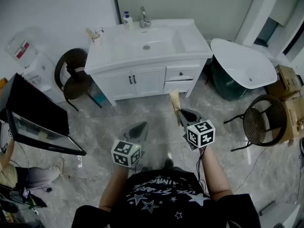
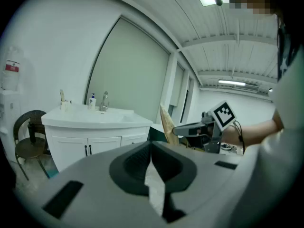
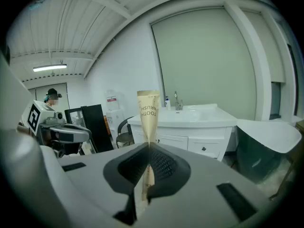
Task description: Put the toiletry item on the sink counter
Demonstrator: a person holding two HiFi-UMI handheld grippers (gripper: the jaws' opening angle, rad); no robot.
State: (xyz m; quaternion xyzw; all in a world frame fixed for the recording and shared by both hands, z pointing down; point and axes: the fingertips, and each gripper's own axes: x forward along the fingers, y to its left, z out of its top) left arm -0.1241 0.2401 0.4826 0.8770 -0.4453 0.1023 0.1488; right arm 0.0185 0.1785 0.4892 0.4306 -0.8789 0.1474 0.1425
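A white sink counter (image 1: 190,39) tops a vanity at the far side of the room, a few steps ahead over the marble floor. My right gripper (image 1: 182,114) is shut on a beige toothbrush pack (image 1: 175,100), which stands upright out of the jaws. In the right gripper view the toothbrush pack (image 3: 148,114) rises from my right gripper (image 3: 148,147), with the counter (image 3: 202,116) beyond it. My left gripper (image 1: 140,128) is held beside it, shut with nothing in it. The left gripper view shows my left gripper (image 2: 151,145) closed, and the toothbrush pack (image 2: 167,125) off to the right.
On the counter stand a faucet (image 1: 144,18), a blue-capped bottle (image 1: 127,19) and a cup (image 1: 96,35). A dark round chair (image 1: 71,77) sits left of the vanity, a white tub (image 1: 242,63) right of it. A wire chair (image 1: 261,120), boxes (image 1: 289,94) and a black screen (image 1: 33,118) flank me.
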